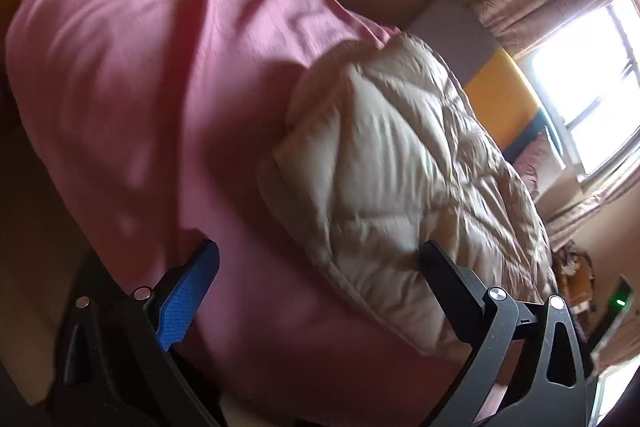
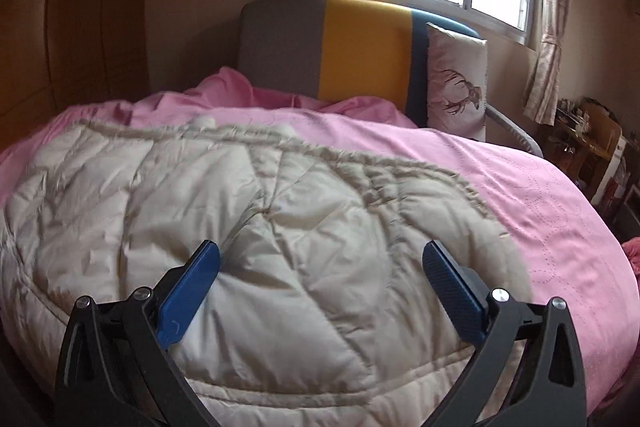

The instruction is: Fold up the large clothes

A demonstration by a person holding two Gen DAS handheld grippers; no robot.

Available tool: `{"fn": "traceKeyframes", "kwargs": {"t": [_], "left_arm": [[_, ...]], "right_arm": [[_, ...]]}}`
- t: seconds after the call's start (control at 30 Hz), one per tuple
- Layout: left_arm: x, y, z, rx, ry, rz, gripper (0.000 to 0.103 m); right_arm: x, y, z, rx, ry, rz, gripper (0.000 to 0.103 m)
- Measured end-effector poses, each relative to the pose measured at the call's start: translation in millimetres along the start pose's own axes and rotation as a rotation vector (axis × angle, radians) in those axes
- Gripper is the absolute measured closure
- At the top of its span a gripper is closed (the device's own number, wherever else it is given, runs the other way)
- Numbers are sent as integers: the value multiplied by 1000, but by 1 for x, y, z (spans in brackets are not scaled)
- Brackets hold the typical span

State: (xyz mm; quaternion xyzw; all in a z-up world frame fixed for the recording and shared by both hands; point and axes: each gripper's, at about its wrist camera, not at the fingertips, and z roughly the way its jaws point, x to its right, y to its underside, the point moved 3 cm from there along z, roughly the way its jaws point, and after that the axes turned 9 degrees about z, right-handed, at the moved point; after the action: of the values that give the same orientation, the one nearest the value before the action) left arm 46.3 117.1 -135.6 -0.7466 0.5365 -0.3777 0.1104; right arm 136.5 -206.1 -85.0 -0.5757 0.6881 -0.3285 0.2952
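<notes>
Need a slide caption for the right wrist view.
Open right claw above a cream quilted coat on the pink bedspread.

The left black two-finger gripper (image 1: 320, 259) is showing matte angular linkage arms, round silver pivot screws and one textured blue pad. The matching right black gripper (image 2: 320, 259) is wearing blue pads on both fingers.

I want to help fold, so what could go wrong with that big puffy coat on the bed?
The cream puffy coat looks thick and slippery, so a pinched layer might slide out of the right gripper, whose jaws stand wide open above it. The left gripper, also open, sits over both coat and pink bedcover, so it could grab the cover by mistake. The coat lies rumpled, so a fold may come out lopsided.
</notes>
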Motion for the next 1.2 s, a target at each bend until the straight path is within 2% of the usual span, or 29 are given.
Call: {"fn": "traceKeyframes", "kwargs": {"t": [0.07, 0.13, 0.23, 0.33, 0.37, 0.4, 0.43, 0.53, 0.6, 0.7, 0.77, 0.8, 0.87, 0.93, 1.0, 1.1, 1.2], "left_arm": [[6, 5, 7, -41, 47, 2, 3], [9, 2, 11, -43, 94, -7, 3], [7, -5, 17, -5, 169, -67, 4], [4, -15, 23, 34, 202, -155, 4], [5, -18, 23, 52, 197, -161, 8], [6, -21, 23, 67, 172, -151, 29], [7, -23, 24, 79, 127, -130, 40], [3, -25, 23, 106, 148, -131, 49], [-4, -20, 20, 119, 184, -156, 54], [-12, -13, 18, 118, 222, -167, 55], [-12, -9, 15, 127, 239, -155, 55], [-14, -8, 14, 132, 250, -161, 50], [-15, -7, 14, 136, 267, -181, 28], [-10, -7, 12, 145, 297, -184, 10], [-2, -10, 12, 147, 304, -180, 5], [-1, -17, 21, 142, 316, -232, 5], [-6, -25, 25, 152, 325, -286, 5]], "right_arm": [[-4, 8, 9, 24, 12, -22, 2], [-1, 12, 11, 36, -3, 6, 2], [6, 17, 12, 33, -29, 45, 2], [6, 13, 6, -16, -20, 32, 2], [5, 7, 0, -10, -27, 35, 2], [4, 0, -9, 26, -39, 47, 2], [2, -9, -17, 62, -51, 57, 2], [-11, -39, -15, 79, -20, 33, 2], [-22, -54, 7, 49, 25, -6, 2], [-44, -65, 47, -7, 30, -53, 2], [-64, -60, 77, -73, 11, -118, 2], [-71, -57, 87, -88, 4, -151, 2], [-74, -55, 97, -70, -1, -163, 2], [-68, -53, 100, -80, -17, -133, 2], [-55, -55, 91, -70, -13, -89, 2], [-24, -55, 57, 14, -2, 21, 2], [14, -41, 36, 51, 95, 98, 2]]}}
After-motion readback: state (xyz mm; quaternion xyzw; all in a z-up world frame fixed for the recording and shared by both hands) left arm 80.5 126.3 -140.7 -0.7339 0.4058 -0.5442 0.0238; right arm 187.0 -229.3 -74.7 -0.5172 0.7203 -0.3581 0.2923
